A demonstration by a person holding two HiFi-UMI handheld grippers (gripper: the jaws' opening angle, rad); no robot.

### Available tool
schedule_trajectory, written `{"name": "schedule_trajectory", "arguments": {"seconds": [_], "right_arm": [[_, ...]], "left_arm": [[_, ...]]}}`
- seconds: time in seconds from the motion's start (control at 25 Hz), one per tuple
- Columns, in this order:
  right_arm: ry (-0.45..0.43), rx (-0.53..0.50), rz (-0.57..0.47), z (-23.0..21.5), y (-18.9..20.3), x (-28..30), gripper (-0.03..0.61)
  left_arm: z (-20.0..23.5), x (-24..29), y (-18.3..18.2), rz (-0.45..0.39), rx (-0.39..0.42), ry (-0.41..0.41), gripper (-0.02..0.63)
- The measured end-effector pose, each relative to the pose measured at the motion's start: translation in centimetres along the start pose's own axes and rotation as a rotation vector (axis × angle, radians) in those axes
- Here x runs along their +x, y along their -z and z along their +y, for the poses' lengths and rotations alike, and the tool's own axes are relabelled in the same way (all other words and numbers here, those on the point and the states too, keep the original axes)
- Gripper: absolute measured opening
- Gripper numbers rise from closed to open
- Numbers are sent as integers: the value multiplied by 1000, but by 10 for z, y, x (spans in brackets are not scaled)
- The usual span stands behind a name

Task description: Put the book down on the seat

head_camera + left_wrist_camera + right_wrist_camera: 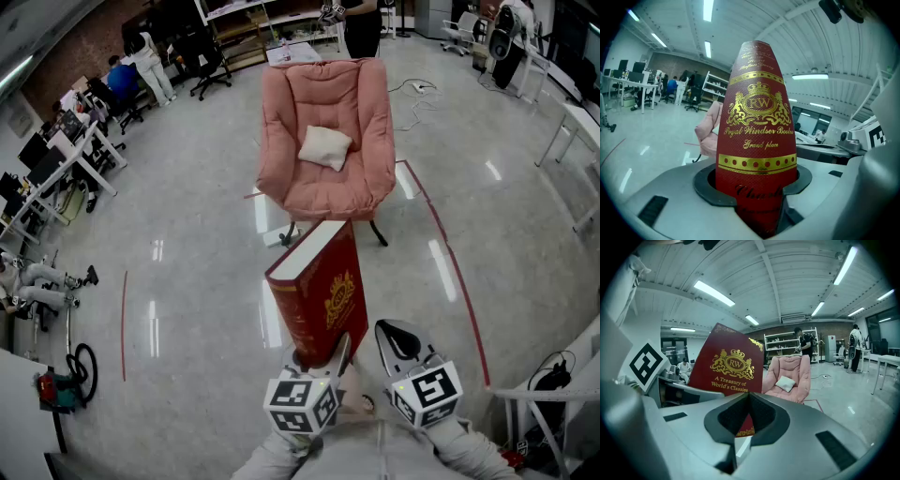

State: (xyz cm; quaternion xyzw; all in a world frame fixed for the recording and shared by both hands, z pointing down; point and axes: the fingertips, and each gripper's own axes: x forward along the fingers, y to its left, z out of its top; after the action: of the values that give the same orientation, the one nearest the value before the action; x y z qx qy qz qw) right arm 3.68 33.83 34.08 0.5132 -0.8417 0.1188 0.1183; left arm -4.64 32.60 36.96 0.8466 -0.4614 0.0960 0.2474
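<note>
Book held upright, armchair ahead, nothing set down yet.

Nearest, the left gripper (322,364) has its fingers (704,185) clamped on the bottom end of the red book (321,286), which stands upright in the air, probably so it rides steady. The right gripper (401,339) just beside it is empty, its fingers (725,417) pressed together. Farther off, across the floor (187,281), stands the pink armchair (323,103). A white cushion (324,147) lies on its seat (330,195), well apart from the book.

open-plan office; desks (621,81), monitors (635,68), shelving (248,28)
</note>
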Motion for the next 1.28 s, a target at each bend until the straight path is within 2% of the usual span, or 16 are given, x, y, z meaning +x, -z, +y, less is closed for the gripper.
{"name": "schedule_trajectory", "arguments": {"seconds": [0.2, 0.56, 0.92, 1.28], "right_arm": [[10, 26, 3, 26, 21, -35, 5], [13, 12, -23, 44, 15, -57, 5], [-42, 15, -35, 54, 20, -64, 5], [-69, 11, -19, 48, 21, -57, 5]], "left_arm": [[-11, -43, 14, -16, 19, 6, 242], [6, -79, -5, -64, 44, -65, 242], [-6, -85, 9, -72, 28, -70, 242], [-21, -71, 16, -35, 35, -60, 242]]}}
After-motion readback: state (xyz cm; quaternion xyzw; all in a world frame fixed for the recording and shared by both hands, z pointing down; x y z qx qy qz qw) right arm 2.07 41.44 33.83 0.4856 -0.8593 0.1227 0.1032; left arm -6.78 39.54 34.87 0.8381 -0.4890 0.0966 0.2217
